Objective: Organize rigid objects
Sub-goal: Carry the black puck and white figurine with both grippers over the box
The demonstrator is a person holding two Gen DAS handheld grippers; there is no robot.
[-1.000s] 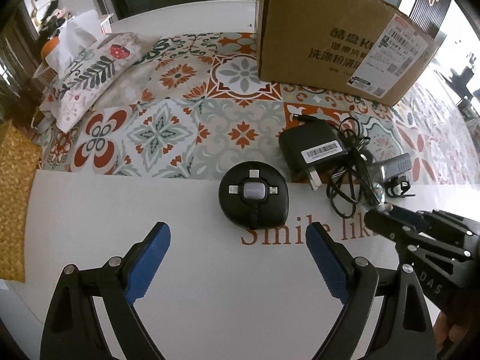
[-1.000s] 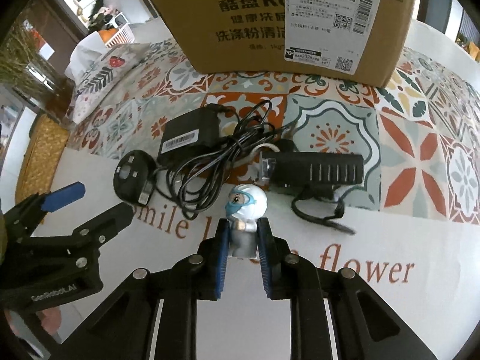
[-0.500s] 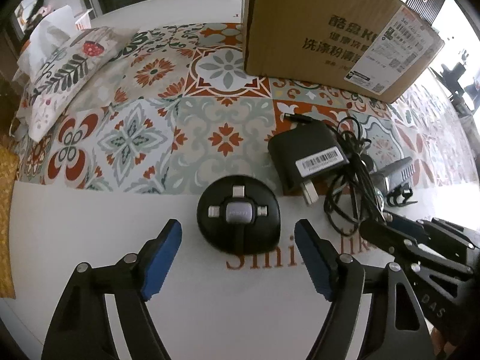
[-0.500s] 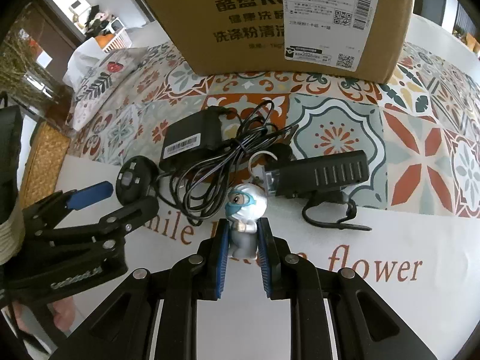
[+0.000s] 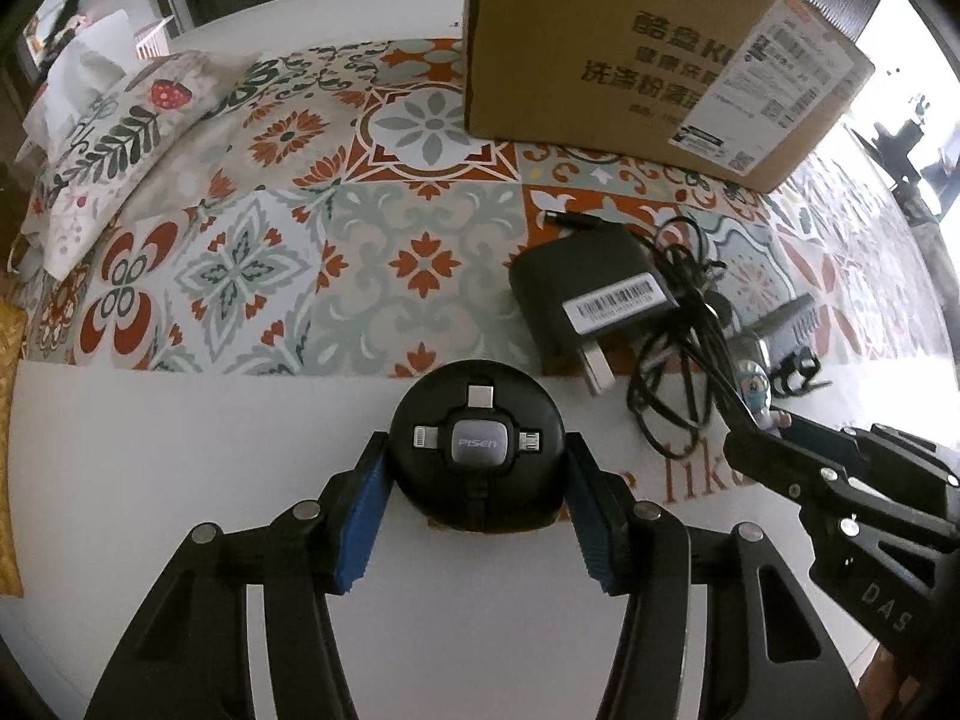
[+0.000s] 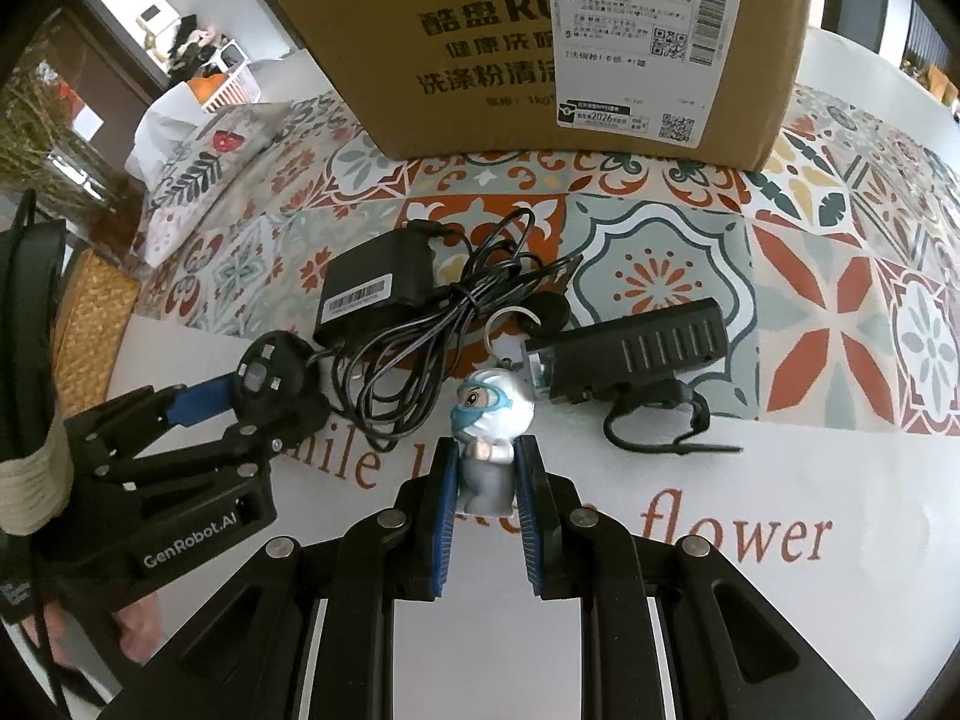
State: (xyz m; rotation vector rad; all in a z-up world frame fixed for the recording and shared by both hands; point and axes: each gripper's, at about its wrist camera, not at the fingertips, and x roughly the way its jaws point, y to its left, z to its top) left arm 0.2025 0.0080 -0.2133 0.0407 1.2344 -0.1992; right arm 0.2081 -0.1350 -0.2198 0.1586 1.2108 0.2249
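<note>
My left tongs point(image 5: 477, 480) are closing around the round cable reel point(image 5: 477, 450) on the desk point(image 5: 180, 480), its pads at both sides, while my right tongs point(image 6: 483, 480) clamp the little figurine point(image 6: 489, 426), cardboard box point(image 6: 540, 48) straight ahead.

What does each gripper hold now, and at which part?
Right gripper: the small white figurine, gripped at its body sides. Left gripper: closing on the round black cable reel, at its rim.
</note>
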